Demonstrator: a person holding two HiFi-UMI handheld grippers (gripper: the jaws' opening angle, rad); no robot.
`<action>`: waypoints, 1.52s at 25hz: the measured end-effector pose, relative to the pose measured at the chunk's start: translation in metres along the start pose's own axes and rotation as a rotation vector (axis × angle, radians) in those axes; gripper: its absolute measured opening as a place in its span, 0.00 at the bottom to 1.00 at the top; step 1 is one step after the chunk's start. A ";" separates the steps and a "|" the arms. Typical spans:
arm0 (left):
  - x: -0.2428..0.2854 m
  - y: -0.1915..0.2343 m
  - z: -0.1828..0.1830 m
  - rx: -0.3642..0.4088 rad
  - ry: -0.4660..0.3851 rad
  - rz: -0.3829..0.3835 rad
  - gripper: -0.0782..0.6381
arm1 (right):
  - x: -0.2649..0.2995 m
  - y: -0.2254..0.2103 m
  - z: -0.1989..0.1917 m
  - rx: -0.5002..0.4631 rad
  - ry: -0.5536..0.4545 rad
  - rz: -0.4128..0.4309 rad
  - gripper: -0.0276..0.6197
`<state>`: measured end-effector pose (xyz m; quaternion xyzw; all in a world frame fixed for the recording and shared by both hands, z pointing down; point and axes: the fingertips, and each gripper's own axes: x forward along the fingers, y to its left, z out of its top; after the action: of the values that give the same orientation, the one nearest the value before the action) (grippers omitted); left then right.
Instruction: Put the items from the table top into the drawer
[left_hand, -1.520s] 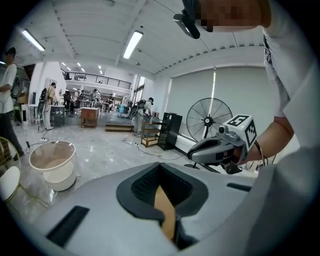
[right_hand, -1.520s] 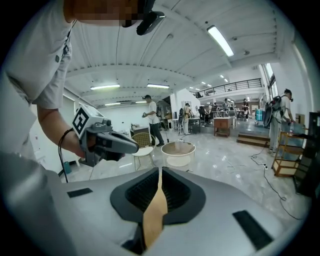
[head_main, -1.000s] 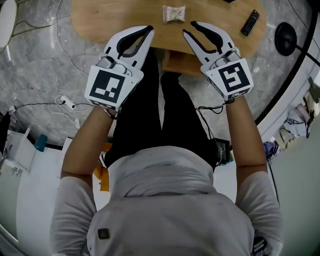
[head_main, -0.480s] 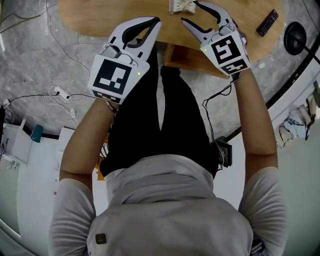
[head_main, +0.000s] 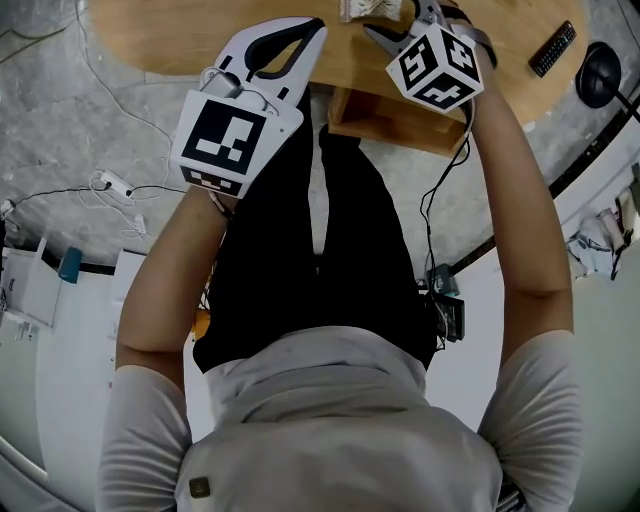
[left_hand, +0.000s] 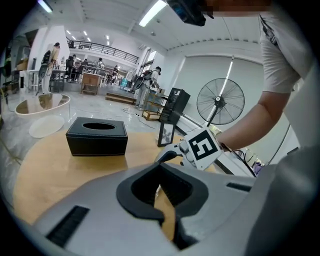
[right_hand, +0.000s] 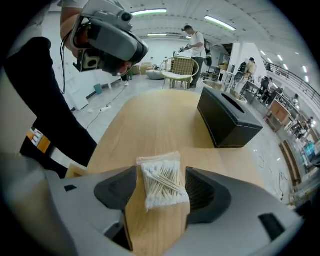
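Right gripper view, closest in: grey two-jaw right gripper, jaws spread wide after just opening, straddling a small clear plastic packet of white cotton swabs. Flat on the rounded light-wood table top, that packet, with the dark pads just beside its long edges and no squeeze to be seen. Farther along the same surface, off to the right: a black rectangular tissue box. Over in the left gripper view: grey left gripper, tips closed together, nothing caught between, only wood showing through the slit behind them. Beyond it, a small dark upright picture frame. From the head view: a pale wooden drawer jutting out beneath the table's near edge, just under the right gripper.
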<state>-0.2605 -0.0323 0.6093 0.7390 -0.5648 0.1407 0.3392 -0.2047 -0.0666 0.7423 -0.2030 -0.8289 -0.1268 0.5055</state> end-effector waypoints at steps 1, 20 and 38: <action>0.001 0.001 -0.001 -0.002 0.001 -0.001 0.12 | 0.005 0.000 -0.002 -0.019 0.015 0.006 0.50; -0.005 0.006 -0.021 -0.017 0.044 -0.045 0.12 | 0.034 0.000 -0.008 -0.064 0.139 0.097 0.36; 0.026 -0.045 0.018 0.163 0.132 -0.244 0.12 | -0.047 -0.014 -0.018 0.343 0.031 -0.108 0.35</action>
<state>-0.2135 -0.0573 0.5963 0.8164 -0.4341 0.1919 0.3289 -0.1779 -0.0962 0.7082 -0.0667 -0.8404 -0.0137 0.5377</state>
